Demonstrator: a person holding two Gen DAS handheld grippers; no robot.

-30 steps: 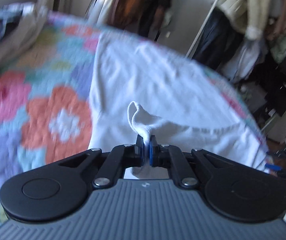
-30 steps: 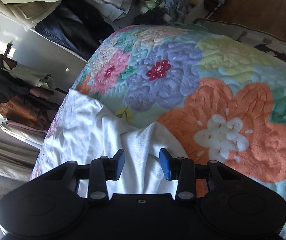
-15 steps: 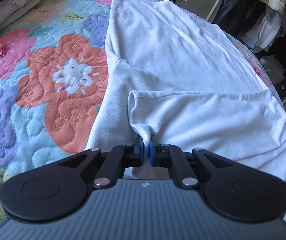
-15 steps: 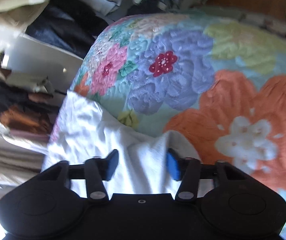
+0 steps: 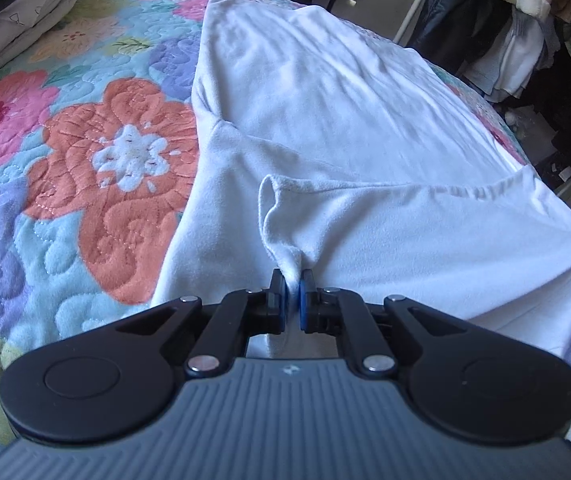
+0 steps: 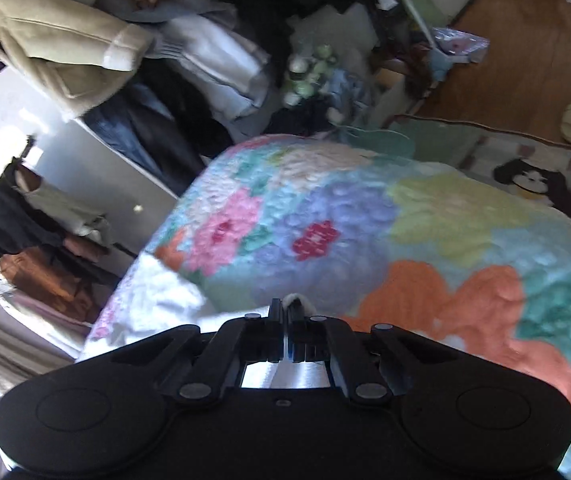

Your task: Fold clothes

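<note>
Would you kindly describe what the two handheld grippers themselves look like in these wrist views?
The left gripper has black linkage arms with silver pivot pins, two round black side housings, blue pads on its fingers and a ribbed grey body bearing a small pale mark. The right gripper has the same black linkage and silver pins, but its body looks plain black. No cables show.

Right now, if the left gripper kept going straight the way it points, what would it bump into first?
Probably the white shirt itself: the left gripper is shut on a fold of it, and more shirt lies spread ahead on the flowery quilt.
</note>
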